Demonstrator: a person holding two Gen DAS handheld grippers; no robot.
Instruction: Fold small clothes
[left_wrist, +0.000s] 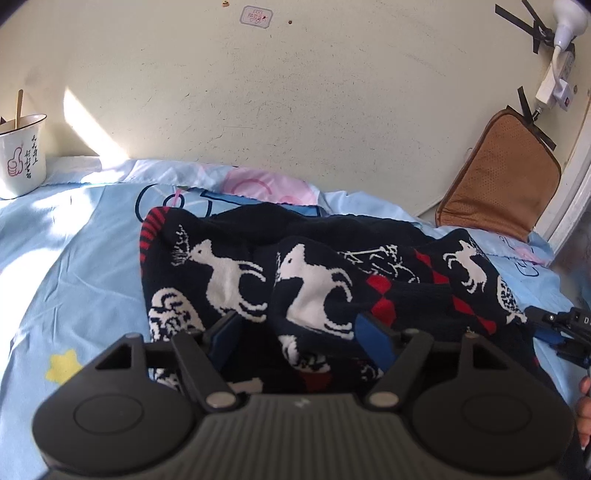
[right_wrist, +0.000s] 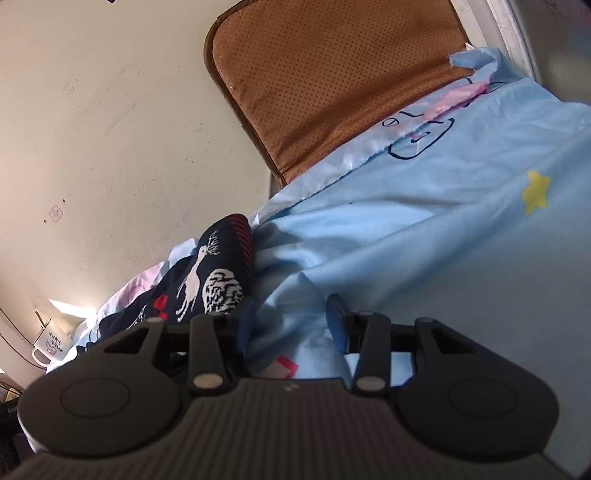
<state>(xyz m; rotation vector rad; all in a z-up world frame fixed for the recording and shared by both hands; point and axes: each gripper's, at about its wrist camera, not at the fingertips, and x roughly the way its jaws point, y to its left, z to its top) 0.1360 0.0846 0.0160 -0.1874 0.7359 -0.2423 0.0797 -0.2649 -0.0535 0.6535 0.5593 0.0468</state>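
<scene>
Both grippers work low over the blue cartoon bedsheet (right_wrist: 443, 240), where the navy reindeer-pattern knit (left_wrist: 295, 266) lies bunched: the left gripper (left_wrist: 295, 332) straddles a raised fold, jaws spread and not pinching, while the right gripper (right_wrist: 291, 325), jaws parted on nothing, sits beside the knit's edge, likely seeking a corner.

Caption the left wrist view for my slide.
Left gripper open astride a ridge of the navy reindeer-patterned sweater, crumpled on a light blue bedsheet.
</scene>
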